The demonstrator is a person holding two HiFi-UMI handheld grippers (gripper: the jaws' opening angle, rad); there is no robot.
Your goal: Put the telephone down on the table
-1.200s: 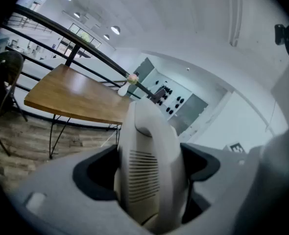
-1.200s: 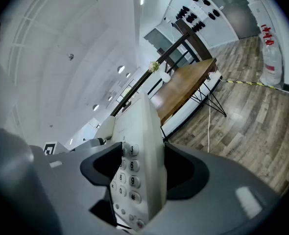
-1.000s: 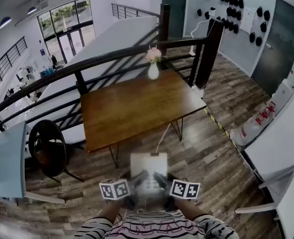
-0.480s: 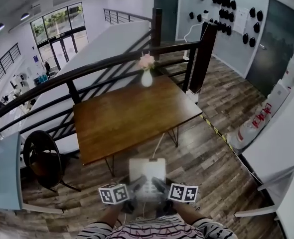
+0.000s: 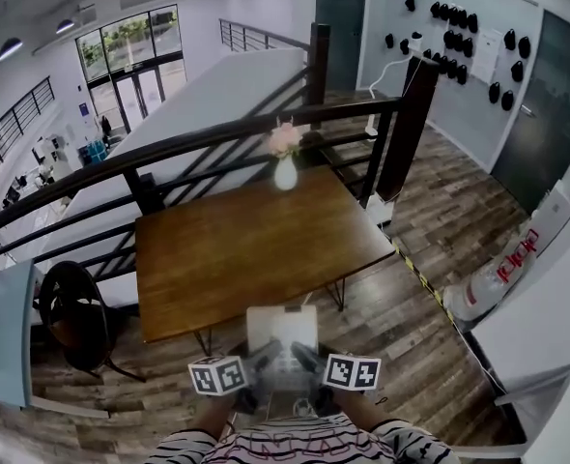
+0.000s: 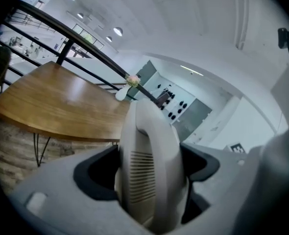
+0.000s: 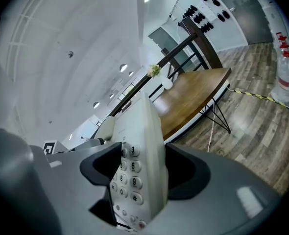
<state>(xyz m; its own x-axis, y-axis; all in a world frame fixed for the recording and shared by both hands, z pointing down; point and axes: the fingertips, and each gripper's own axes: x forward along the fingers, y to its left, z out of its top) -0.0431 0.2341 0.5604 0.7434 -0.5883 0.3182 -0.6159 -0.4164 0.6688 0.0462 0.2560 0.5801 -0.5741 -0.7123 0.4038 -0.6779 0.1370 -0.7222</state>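
Left tongs [image 6: 147, 168] and right tongs [image 7: 139, 173] clamp the off-white plastic telephone [image 5: 283, 334], short of the near edge of the brown wooden counter [image 5: 246, 249]; best carried level past it, then lowered gently.

- Dark wood-plank floor [image 5: 430, 211].
- Brown wooden table [image 5: 246, 249], thin metal legs; white vase [image 5: 285, 174] with pink flowers at its far edge.
- Black railing [image 5: 217, 131] behind table.
- Black chair [image 5: 77, 312] left.
- Tall windows [image 5: 130, 61] far left; ceiling lamps [image 5: 9, 45] lit.

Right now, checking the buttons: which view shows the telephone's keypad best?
Right gripper view: the keypad faces it, digits legible. Left gripper view shows only the handset; head view shows the telephone small, keys blurred.
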